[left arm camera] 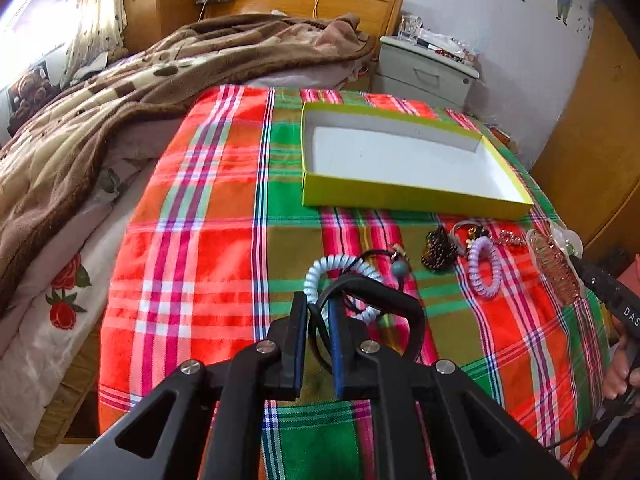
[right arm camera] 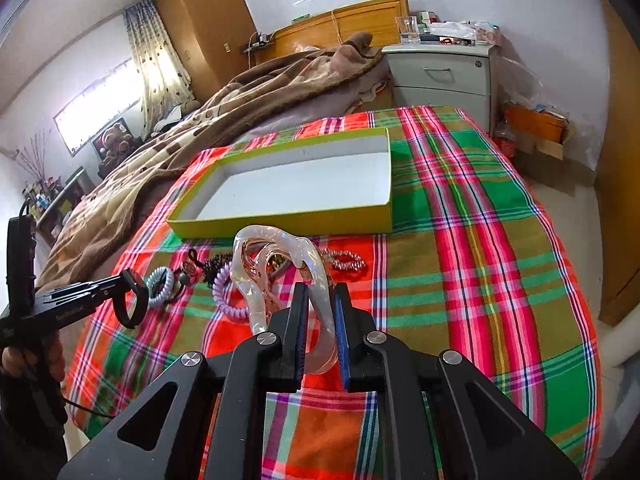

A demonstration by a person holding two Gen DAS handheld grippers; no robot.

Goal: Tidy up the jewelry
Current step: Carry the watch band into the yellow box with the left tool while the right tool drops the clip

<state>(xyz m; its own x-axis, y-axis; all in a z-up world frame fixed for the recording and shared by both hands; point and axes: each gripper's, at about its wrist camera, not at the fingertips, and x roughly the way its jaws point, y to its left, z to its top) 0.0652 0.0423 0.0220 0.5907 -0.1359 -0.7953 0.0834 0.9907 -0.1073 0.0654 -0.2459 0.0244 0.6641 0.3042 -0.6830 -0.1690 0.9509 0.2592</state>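
Plaid cloth (left arm camera: pixel 192 248) fills both frames, with the open yellow-green box (left arm camera: pixel 400 196) sitting upper middle, nothing in it. Left gripper (left arm camera: pixel 318 308), bottom center of its view, is clamped on a black bangle (left arm camera: pixel 400 300). Right gripper (right arm camera: pixel 322 300) pinches a clear pink hair claw (right arm camera: pixel 276 248) just below the box.
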